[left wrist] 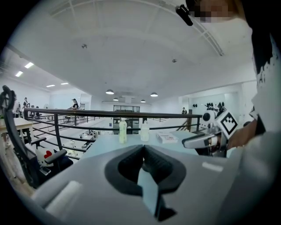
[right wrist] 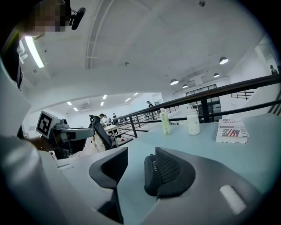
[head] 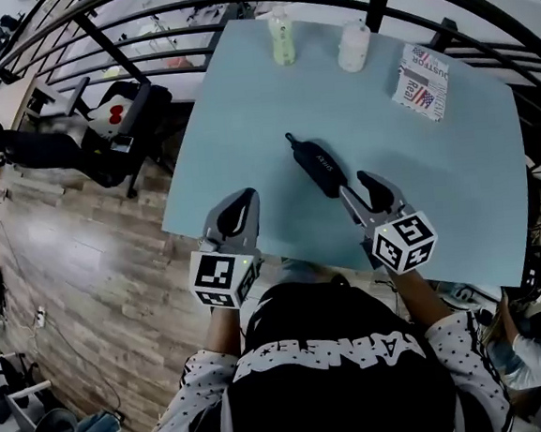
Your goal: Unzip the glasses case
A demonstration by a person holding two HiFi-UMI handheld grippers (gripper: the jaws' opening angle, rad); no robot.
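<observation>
Fingers of right gripper stand apart, with the near end of the glasses case between them, against one pad. Left gripper fingers clenched together, empty. Both reach low over the near edge of the table. Green bottle, white bottle and printed packet at far side.

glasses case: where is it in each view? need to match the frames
Head view: glasses case at frame centre, lying diagonally.
Left gripper view: cannot make it out.
Right gripper view: low centre, between the right hand-held gripper's open jaws.
Shared landmark: pale green bottle at the table's far edge.
</observation>
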